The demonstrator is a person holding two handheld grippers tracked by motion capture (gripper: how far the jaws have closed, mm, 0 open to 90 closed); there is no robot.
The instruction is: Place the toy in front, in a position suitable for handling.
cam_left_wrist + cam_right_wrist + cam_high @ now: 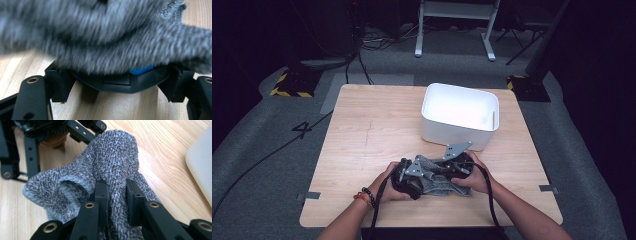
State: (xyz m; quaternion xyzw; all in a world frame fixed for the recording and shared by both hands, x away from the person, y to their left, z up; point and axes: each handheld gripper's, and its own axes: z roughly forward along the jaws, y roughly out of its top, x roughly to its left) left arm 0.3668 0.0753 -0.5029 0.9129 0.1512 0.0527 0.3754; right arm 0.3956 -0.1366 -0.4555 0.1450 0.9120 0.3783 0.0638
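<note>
A grey knitted cloth (pixel 438 184) lies bunched at the near middle of the wooden table (pixel 372 125), between my two hands. My right gripper (pixel 116 187) is shut on a raised fold of the cloth (pixel 112 155); in the high view the right gripper (pixel 441 172) reaches in from the right. My left gripper (pixel 422 179) comes in from the left. In its own view the left gripper (pixel 116 76) has its jaws wide apart, with the cloth (pixel 105 37) draped across their tips and hiding them. Bare wood shows between those jaws.
A white rectangular bin (pixel 459 131) stands just behind the cloth, right of the table's middle; its side (pixel 200 167) is close to my right gripper. The left half of the table is bare wood. Cables trail from both grippers toward the near edge.
</note>
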